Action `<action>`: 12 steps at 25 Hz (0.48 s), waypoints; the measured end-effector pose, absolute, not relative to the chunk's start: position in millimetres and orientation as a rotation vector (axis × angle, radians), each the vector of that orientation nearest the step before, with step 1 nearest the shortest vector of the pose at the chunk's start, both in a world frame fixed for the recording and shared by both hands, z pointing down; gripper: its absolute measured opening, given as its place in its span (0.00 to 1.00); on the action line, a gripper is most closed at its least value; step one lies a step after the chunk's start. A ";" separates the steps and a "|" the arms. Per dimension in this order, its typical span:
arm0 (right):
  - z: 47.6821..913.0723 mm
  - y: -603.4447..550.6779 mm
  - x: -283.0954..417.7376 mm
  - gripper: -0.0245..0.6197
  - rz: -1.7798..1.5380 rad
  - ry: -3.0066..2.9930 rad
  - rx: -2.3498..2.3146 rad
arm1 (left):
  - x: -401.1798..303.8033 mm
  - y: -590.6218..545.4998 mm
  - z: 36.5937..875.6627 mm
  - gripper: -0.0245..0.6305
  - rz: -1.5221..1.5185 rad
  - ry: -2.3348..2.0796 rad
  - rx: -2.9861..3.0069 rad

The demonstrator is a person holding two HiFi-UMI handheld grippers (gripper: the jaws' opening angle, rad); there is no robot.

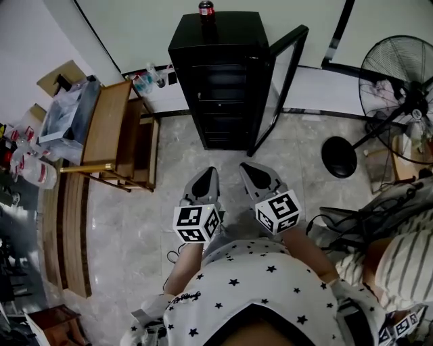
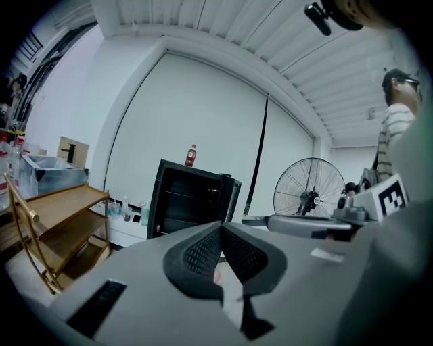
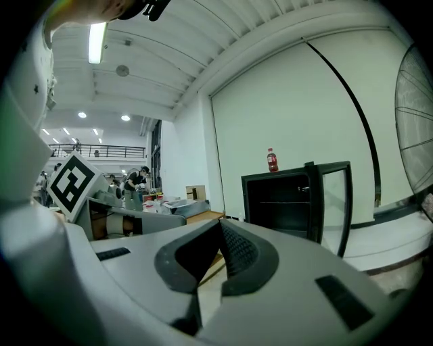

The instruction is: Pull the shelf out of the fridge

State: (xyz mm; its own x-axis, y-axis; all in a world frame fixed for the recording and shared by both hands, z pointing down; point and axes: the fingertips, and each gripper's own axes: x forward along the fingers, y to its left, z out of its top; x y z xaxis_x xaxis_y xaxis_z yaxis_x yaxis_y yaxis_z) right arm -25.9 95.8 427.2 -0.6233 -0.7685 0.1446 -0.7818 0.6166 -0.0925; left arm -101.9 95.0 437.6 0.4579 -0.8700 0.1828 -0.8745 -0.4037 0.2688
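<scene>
A small black fridge (image 1: pixel 223 81) stands on the floor ahead, its glass door (image 1: pixel 281 88) swung open to the right. Dark shelves (image 2: pixel 186 196) show inside it in the left gripper view, and again in the fridge (image 3: pixel 284 203) in the right gripper view. A red bottle (image 1: pixel 206 8) stands on top. My left gripper (image 1: pixel 206 177) and right gripper (image 1: pixel 249 169) are side by side, short of the fridge and pointing at it. The left gripper (image 2: pixel 221 226) is shut with nothing in it. The right gripper (image 3: pixel 220 226) also has its jaws together and holds nothing.
A wooden rack (image 1: pixel 111 135) with a plastic box (image 1: pixel 64 118) stands left of the fridge. A standing fan (image 1: pixel 399 94) with a round base (image 1: pixel 338 157) is at the right. A person in a striped shirt (image 1: pixel 399 257) sits at the right, near cables (image 1: pixel 338 226).
</scene>
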 end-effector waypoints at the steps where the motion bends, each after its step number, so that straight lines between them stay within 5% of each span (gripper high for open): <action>1: 427.8 91.6 -29.2 0.03 0.224 -2.738 1.329 | -105.3 91.0 437.9 0.06 0.023 -1.476 2.394; 12: 437.6 53.3 -80.2 0.03 0.265 -2.682 1.444 | -158.0 48.5 444.5 0.06 0.070 -1.391 2.434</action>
State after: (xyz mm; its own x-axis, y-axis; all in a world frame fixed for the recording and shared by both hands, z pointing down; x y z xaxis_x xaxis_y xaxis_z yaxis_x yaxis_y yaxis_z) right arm -80.2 53.3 437.6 -0.5511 -0.8199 0.1551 -0.8344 0.5396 -0.1122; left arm -158.0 48.5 444.5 0.5207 -0.8285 0.2062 -0.8449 -0.4654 0.2637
